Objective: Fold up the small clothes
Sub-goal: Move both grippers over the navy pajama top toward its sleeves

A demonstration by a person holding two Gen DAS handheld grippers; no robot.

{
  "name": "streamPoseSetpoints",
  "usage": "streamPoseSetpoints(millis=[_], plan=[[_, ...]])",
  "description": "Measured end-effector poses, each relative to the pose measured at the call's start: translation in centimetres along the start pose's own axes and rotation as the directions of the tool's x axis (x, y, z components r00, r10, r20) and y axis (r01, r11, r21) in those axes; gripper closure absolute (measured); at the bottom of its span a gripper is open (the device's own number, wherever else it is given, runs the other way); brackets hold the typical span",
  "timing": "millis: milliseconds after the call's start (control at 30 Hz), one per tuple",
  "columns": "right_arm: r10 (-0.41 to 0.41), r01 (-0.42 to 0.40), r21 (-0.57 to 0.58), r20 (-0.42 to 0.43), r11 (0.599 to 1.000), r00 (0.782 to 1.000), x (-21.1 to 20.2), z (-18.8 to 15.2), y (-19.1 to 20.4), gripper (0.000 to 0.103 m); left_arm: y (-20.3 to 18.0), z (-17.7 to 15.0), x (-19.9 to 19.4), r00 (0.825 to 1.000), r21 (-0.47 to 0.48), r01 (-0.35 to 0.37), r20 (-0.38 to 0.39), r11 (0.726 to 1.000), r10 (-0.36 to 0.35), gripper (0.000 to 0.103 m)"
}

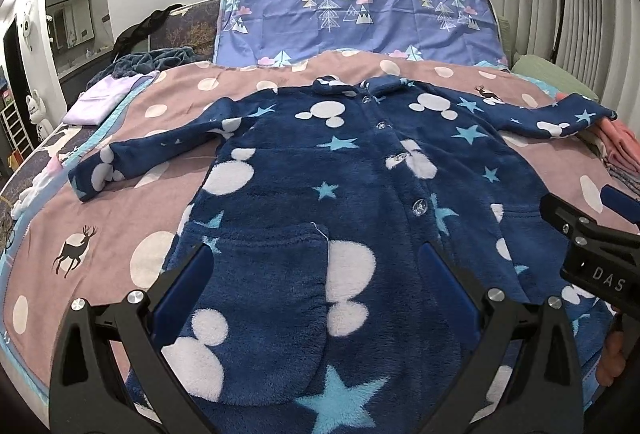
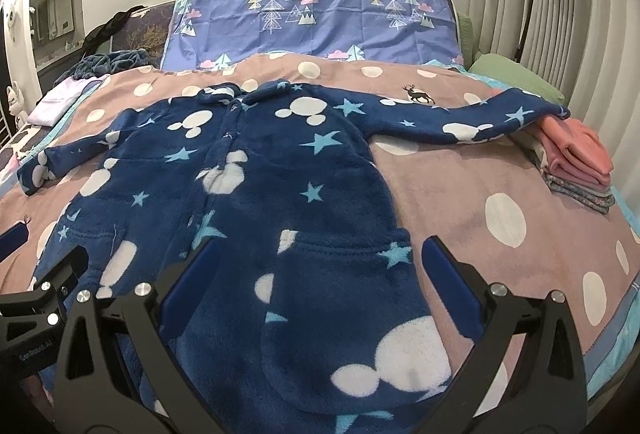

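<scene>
Start at the far left of the bed. A small folded lilac cloth (image 1: 102, 99) sits at about 10 o'clock, out of your way.

Next comes the blue fleece jacket (image 1: 340, 193). It lies flat on the pink spotted blanket (image 1: 120, 218), front up and buttoned, in the middle of the bed. Its collar points to 12 o'clock and its bottom edge is close to you at 6 o'clock. The left sleeve (image 1: 132, 157) reaches out toward 9 o'clock. It looks spread wide like this so you can fold it neatly.

Your left tongs (image 1: 316, 294) hang over the left pocket (image 1: 260, 274), near the bottom edge. They are wide open and hold nothing. Your right tongs (image 2: 318, 286) hang over the other pocket (image 2: 352, 298), also wide open with nothing in them. I think you are getting ready to pick up the bottom edge or the sides.

Now look right. The right sleeve (image 2: 480, 117) reaches toward 2 o'clock. Its cuff lies on top of a stack of folded clothes (image 2: 576, 161), pink on top. That stack is likely where finished clothes go. Take care when you pull the sleeve in, as it could drag the stack.
</scene>
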State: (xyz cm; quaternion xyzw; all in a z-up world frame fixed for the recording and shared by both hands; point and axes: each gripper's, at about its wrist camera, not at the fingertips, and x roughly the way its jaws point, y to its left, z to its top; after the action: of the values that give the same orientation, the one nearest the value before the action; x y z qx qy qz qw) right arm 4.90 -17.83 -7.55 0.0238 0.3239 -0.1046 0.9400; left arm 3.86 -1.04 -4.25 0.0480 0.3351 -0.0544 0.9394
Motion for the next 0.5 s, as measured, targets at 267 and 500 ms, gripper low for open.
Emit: streamPoseSetpoints(millis=[267,500], plan=[[0.004,-0.004,-0.014,0.002,1.0,1.0,0.2,0.0,0.9,0.002,0.2,-0.1,0.1,1.0,-0.006,-0.005,0.001,1.0,0.005,0.001],[0.002,-0.002,-0.035,0.008,0.999,1.0,0.2,0.3,1.9,0.002,1.5,-0.2,0.4,1.0,-0.029,-0.006,0.005,1.0,0.007,0.001]])
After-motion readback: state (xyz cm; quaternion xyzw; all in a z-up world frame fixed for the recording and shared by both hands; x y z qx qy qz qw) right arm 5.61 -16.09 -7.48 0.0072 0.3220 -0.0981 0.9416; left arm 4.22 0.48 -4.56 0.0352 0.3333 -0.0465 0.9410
